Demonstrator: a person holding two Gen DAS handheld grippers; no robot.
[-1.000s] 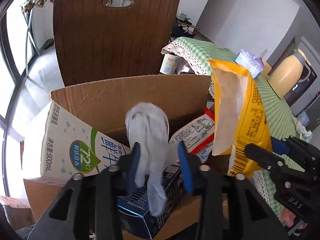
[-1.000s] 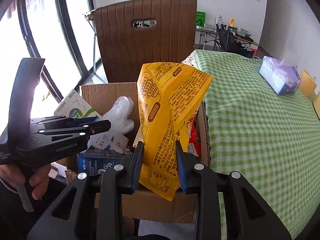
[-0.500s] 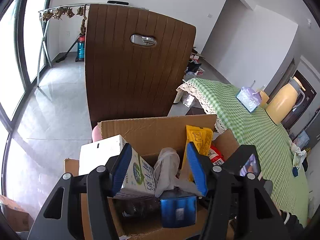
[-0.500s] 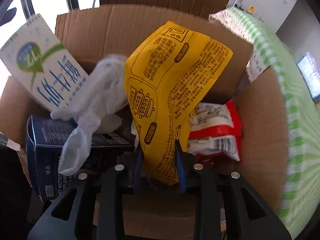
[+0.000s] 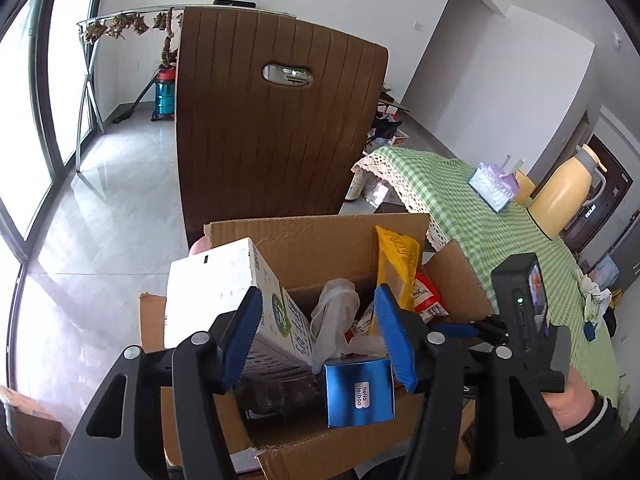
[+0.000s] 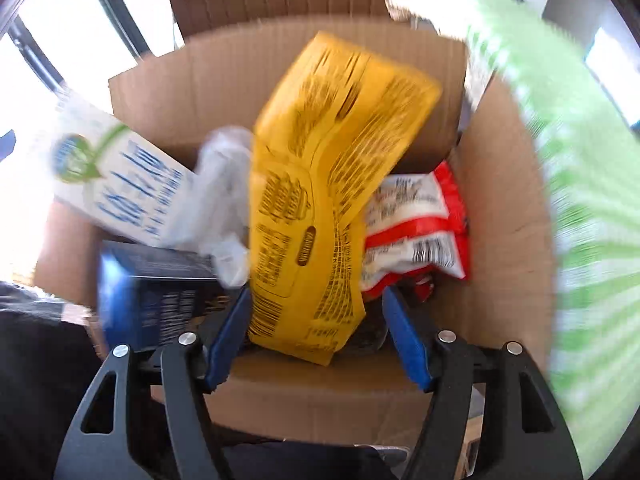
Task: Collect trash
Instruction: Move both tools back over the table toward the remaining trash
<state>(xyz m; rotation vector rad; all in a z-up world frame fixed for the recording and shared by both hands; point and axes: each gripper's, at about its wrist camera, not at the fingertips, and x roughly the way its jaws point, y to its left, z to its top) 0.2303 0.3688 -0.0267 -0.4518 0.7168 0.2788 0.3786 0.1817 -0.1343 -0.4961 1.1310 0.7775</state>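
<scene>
An open cardboard box (image 5: 320, 232) (image 6: 504, 240) holds trash: a white milk carton (image 5: 224, 280) (image 6: 120, 184), a clear plastic glove (image 5: 334, 312) (image 6: 224, 196), a blue box (image 5: 358, 392) (image 6: 156, 292), a red-and-white packet (image 5: 428, 300) (image 6: 416, 236) and a yellow snack bag (image 5: 396, 264) (image 6: 332, 208). My left gripper (image 5: 318, 332) is open and empty, held above the box's near side. My right gripper (image 6: 316, 336) is open just over the box; the yellow bag stands between its fingers, loose in the box.
A brown chair back (image 5: 276, 120) stands behind the box. A table with a green checked cloth (image 5: 480, 216) (image 6: 580, 160) is on the right, with a tissue pack (image 5: 494, 184), a yellow jug (image 5: 560, 200) and crumpled paper (image 5: 596, 300).
My left gripper let go of the plastic glove into the box, opened wide and pulled back. My right gripper lowered the yellow bag into the box and opened, releasing it.
</scene>
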